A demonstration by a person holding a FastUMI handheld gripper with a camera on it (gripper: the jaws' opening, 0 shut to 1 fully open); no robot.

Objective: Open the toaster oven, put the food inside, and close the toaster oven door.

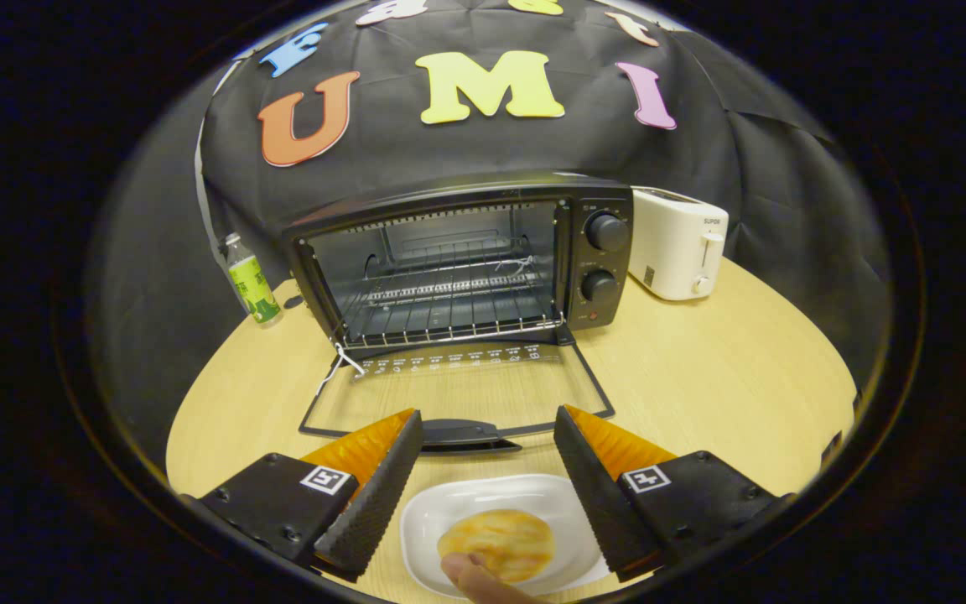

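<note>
A black toaster oven (600, 252) stands at the back of the wooden table, its glass door (458, 390) folded down flat toward me. The wire rack (449, 315) inside is bare. My gripper (487, 428) hovers open just in front of the door's handle (462, 436), nothing between its black ridged fingers (378, 495). Below and between the fingers sits a white plate (441, 512) holding a round golden piece of food (498, 544). A person's fingertip (470, 575) touches the near edge of the food.
A white pop-up toaster (677, 243) stands right of the oven. A small bottle with a green label (252, 285) stands to the oven's left. A white string (336, 365) hangs at the door's left hinge. Bare table (718, 377) lies to the right.
</note>
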